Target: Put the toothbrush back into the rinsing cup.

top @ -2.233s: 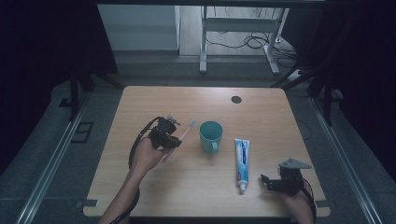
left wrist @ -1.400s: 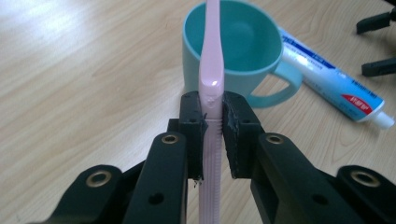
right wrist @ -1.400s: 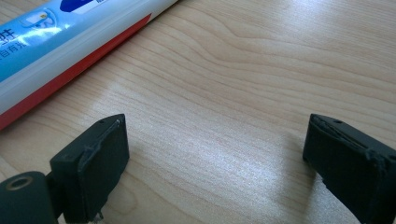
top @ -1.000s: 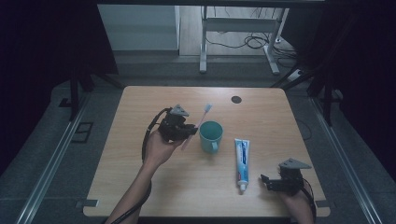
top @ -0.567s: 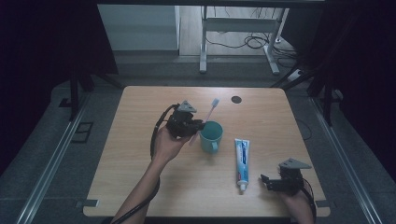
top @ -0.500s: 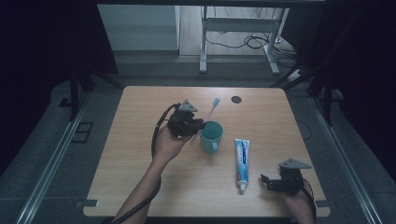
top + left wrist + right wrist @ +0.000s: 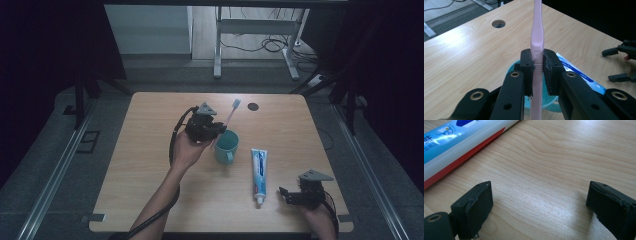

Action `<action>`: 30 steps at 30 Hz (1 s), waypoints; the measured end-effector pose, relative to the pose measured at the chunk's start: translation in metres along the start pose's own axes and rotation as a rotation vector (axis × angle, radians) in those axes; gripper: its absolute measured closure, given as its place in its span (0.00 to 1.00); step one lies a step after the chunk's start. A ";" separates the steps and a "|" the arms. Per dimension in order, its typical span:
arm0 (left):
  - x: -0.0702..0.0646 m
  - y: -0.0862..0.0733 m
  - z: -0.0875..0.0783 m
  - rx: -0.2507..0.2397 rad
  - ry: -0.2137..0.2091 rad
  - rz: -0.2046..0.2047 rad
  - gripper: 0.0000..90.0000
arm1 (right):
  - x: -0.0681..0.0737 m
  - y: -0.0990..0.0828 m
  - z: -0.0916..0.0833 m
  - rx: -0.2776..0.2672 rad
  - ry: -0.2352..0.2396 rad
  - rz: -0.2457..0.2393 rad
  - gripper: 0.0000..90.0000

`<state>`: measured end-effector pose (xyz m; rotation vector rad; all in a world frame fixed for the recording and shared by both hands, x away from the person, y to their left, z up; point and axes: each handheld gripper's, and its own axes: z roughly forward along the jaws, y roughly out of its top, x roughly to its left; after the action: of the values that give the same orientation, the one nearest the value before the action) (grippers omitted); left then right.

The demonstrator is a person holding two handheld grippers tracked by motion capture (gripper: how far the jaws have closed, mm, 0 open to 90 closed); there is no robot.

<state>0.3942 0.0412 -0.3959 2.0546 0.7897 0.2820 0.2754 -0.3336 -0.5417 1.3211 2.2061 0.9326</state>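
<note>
One desk [image 7: 150, 200] carries one teal cup [image 7: 226, 147], one tube of toothpaste [image 7: 258, 170] and one round cable hole [image 7: 253, 106] near its far edge. There is one pink toothbrush [image 7: 537, 47], gripped between the pads of the left claw [image 7: 538, 66] above the cup, and there are two claws in all, the other being the right claw [image 7: 289, 195], which sits at the near right corner with nothing between its spread jaws. Two hands come in from the near side, one on each claw, so every kind counts one except claws and hands, at two each.
</note>
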 end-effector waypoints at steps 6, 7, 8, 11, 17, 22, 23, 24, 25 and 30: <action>0.003 0.003 0.004 -0.020 0.007 -0.008 0.88 | 0.000 0.000 0.000 0.000 0.000 0.000 0.07; 0.004 0.004 0.004 -0.023 0.009 -0.006 0.88 | 0.000 0.000 0.000 0.000 0.000 0.000 0.07; 0.004 0.005 0.005 -0.028 0.009 -0.009 0.88 | 0.000 0.000 0.000 0.000 0.000 0.000 0.07; 0.004 0.007 0.008 -0.036 0.009 -0.010 0.88 | 0.000 0.000 0.000 0.000 0.000 0.000 0.07; 0.003 0.011 0.013 -0.049 0.019 0.001 0.88 | 0.000 0.000 0.000 0.000 0.000 0.000 0.07; 0.003 0.011 0.019 -0.061 0.026 0.006 0.88 | 0.000 0.000 0.000 -0.001 0.000 0.001 0.07; 0.003 0.010 0.020 -0.063 0.028 0.006 0.88 | 0.000 0.000 0.000 0.000 0.000 0.001 0.07; 0.003 0.009 0.021 -0.064 0.028 0.004 0.88 | 0.000 0.000 0.000 0.000 0.000 0.001 0.07; 0.003 0.007 0.023 -0.064 0.030 0.003 0.88 | 0.000 0.000 0.000 0.000 0.000 0.001 0.07; 0.002 0.001 0.029 -0.069 0.038 0.000 0.88 | 0.000 0.000 0.000 -0.001 -0.001 0.000 0.07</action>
<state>0.4099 0.0226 -0.4125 1.9901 0.7923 0.3442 0.2754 -0.3337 -0.5417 1.3206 2.2055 0.9326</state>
